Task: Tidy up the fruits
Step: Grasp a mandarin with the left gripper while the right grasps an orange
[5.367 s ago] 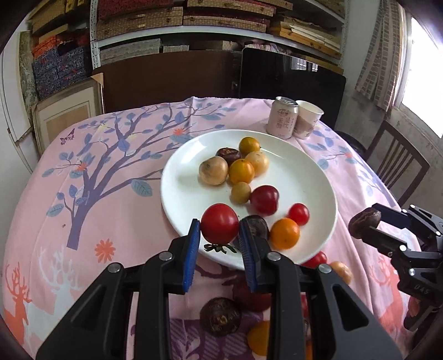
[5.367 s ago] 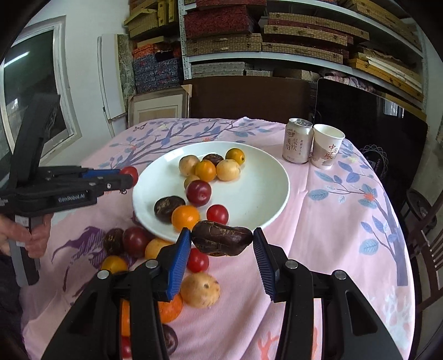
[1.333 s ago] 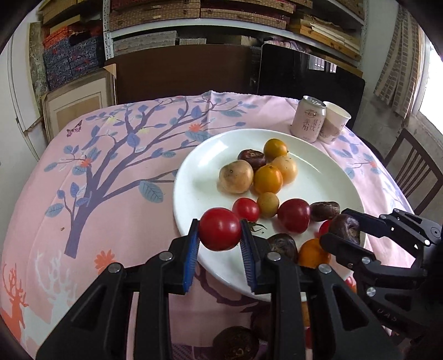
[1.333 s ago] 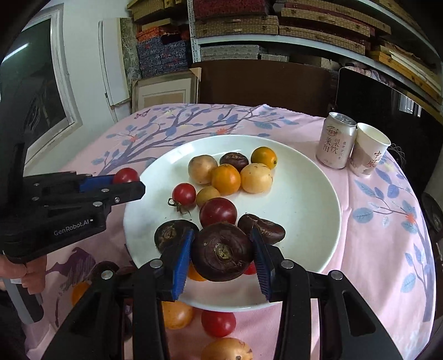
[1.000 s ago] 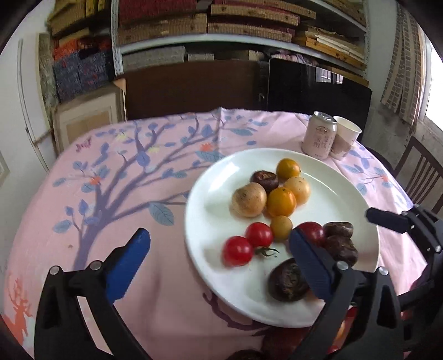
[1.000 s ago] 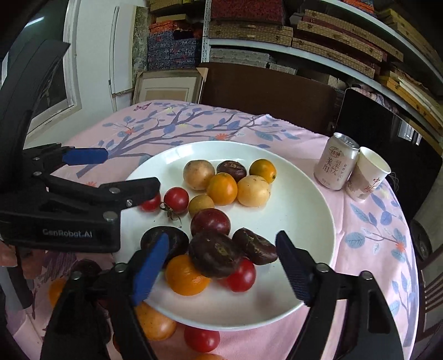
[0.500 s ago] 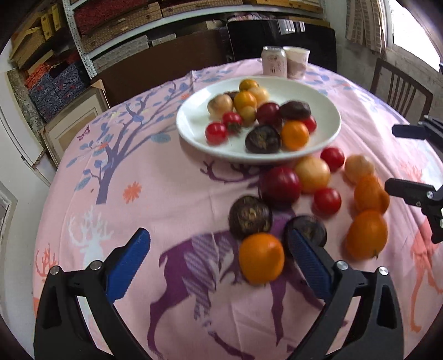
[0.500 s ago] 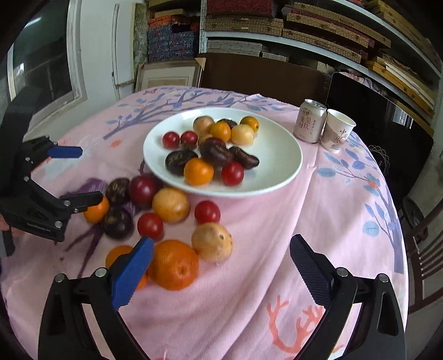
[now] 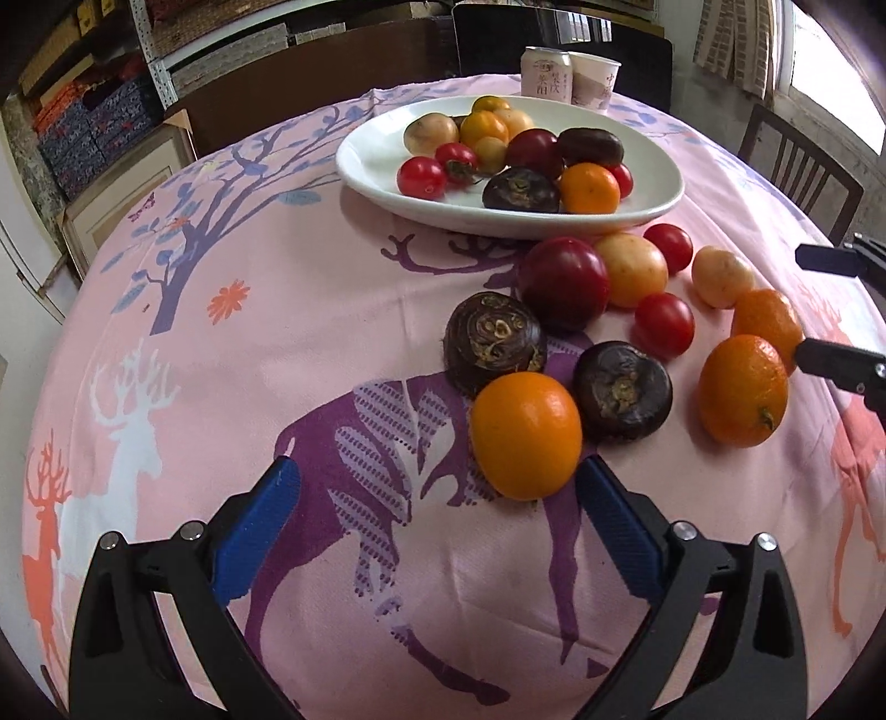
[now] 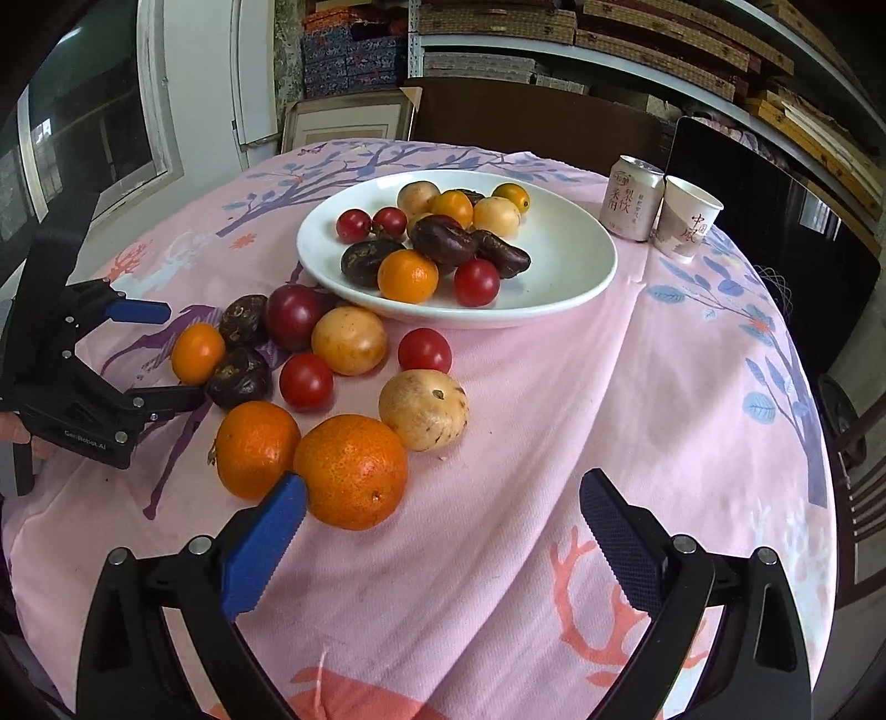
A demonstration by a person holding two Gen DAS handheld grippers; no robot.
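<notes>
A white plate (image 9: 653, 207) (image 10: 576, 277) holds several fruits: tomatoes, oranges, yellow and dark ones. Several more lie loose on the pink cloth in front of it. My left gripper (image 9: 437, 501) is open and empty, low over the cloth; a small orange (image 9: 526, 435) sits just ahead of its right finger. It also shows in the right wrist view (image 10: 149, 354). My right gripper (image 10: 443, 518) is open and empty, with a large orange (image 10: 351, 471) by its left finger. Its fingertips (image 9: 825, 260) show at the right edge of the left wrist view.
A drink can (image 10: 631, 198) and a paper cup (image 10: 689, 226) stand behind the plate at the far right. Dark chairs (image 9: 803, 166) ring the round table. Shelves of boxes (image 10: 554, 33) fill the back wall.
Both grippers let go of their fruit on the plate, opened wide and pulled back from it. They have dropped closer to the loose fruits on the cloth.
</notes>
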